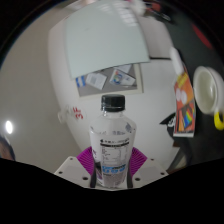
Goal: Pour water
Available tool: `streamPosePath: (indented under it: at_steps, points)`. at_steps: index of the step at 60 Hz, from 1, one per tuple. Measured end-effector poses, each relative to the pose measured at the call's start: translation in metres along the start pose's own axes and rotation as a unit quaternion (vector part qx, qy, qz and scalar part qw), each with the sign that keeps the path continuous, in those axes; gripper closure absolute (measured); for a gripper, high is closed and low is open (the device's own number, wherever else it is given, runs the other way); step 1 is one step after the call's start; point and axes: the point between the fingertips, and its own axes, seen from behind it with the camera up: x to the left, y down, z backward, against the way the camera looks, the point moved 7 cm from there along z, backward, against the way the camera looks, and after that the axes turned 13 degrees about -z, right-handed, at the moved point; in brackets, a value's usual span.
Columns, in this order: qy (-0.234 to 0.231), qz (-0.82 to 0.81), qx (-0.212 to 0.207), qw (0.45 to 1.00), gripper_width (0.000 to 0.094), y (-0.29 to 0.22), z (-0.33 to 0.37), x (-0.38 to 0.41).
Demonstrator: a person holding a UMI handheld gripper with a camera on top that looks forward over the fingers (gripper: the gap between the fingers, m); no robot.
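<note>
A clear plastic water bottle with a black cap and a white printed label stands upright between my fingers. My gripper is shut on the bottle, with the purple pads pressing on both of its sides at label height. The bottle is held above a white table. The bottle's base is hidden behind the gripper body.
A white mug with a yellow handle stands to the right, next to a colourful box. Flat printed cards lie on the table beyond the bottle. A small white object lies to the left.
</note>
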Motion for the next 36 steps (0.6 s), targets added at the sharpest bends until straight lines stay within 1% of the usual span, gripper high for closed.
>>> streamPosePath:
  at_steps: [2,3,4,10,16,20,26,27,28,29,35,36]
  points:
    - [-0.009,-0.05,-0.008,0.999,0.0542,-0.011,0.0,-0.009]
    - [-0.012,-0.072,-0.015,0.997,0.054,-0.005,0.005,-0.005]
    - [-0.019,-0.096,-0.018,0.995,0.0538,-0.016,-0.001,-0.011]
    - [-0.041,-0.213,-0.052,0.975,0.0537,-0.042,0.008,-0.033]
    - [-0.047,-0.269,-0.084,0.958,0.0537,-0.052,0.011,-0.055]
    - [-0.044,-0.28,-0.086,0.955,0.0539,-0.053,0.022,-0.061]
    - [-0.038,-0.282,-0.077,0.956,0.0539,-0.054,0.016,-0.058]
    - [-0.035,-0.279,-0.074,0.957,0.0538,-0.053,0.016,-0.057]
    - [-0.031,-0.273,-0.071,0.959,0.054,-0.042,0.033,-0.059]
    - [-0.026,-0.264,-0.068,0.962,0.054,-0.05,0.014,-0.055]
    - [-0.004,-0.172,-0.035,0.985,0.054,-0.041,0.002,-0.024]
    - [-0.004,-0.148,-0.025,0.989,0.0539,-0.032,0.023,-0.022]
